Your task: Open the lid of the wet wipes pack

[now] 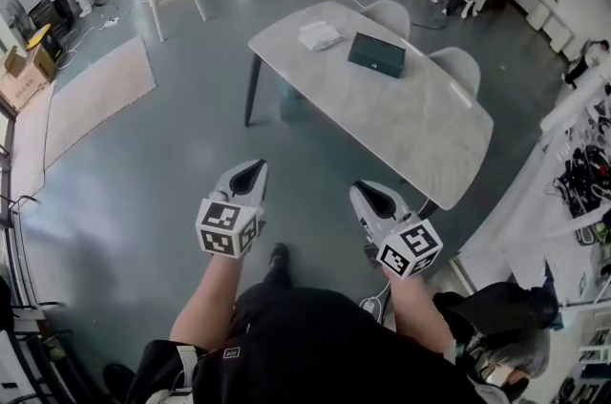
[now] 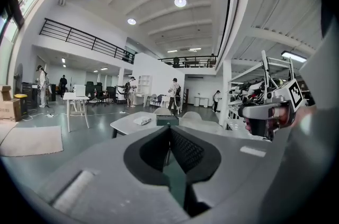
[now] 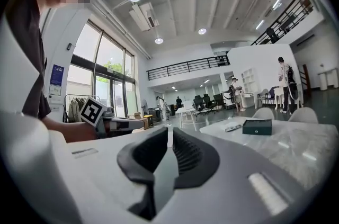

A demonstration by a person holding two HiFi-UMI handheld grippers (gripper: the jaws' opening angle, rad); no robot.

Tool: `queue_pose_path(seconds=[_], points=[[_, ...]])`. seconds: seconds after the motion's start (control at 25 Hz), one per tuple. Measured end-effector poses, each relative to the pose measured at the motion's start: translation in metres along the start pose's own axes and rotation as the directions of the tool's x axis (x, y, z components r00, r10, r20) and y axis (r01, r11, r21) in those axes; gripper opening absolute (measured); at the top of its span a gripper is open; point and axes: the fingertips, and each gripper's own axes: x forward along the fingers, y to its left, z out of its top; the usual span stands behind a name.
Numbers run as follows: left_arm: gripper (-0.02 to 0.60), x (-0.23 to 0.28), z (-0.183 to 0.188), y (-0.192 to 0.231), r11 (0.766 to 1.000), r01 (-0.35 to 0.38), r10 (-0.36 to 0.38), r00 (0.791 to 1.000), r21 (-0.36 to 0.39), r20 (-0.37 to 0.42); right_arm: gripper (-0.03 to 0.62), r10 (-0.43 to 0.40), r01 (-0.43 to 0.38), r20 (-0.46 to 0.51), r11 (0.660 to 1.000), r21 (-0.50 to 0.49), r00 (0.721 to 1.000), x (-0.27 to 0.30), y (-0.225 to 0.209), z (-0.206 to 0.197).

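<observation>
One white wet wipes pack (image 1: 320,34) is lying toward the far end of the grey surface (image 1: 410,120), near one dark green box (image 1: 376,54). Two hand-held grippers are hanging over the floor (image 1: 143,173), well apart from the pack. The left hand-held gripper (image 1: 250,173) and the right hand-held gripper (image 1: 368,194) are each sitting fully closed, gripping nothing.

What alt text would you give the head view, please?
A person holds a shut left hand-held gripper and a shut right hand-held gripper above the floor, short of a grey table. On it lie a dark green box and a white bundle.
</observation>
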Motion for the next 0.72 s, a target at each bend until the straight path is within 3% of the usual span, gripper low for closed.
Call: queue_pose_path(seconds=[0.36, 0.72], points=[[0.008, 0.068, 0.014, 0.079, 0.999, 0.049, -0.049, 0.999, -0.012, -0.013, 0.026, -0.024, 0.024, -0.057, 1.000, 0.011, 0.998, 0.103, -0.034, 0.006], [0.008, 0.089, 0.012, 0.149, 0.997, 0.069, -0.069, 0.998, -0.029, -0.010, 0.034, 0.001, -0.003, -0.086, 1.000, -0.029, 0.996, 0.197, -0.025, 0.012]])
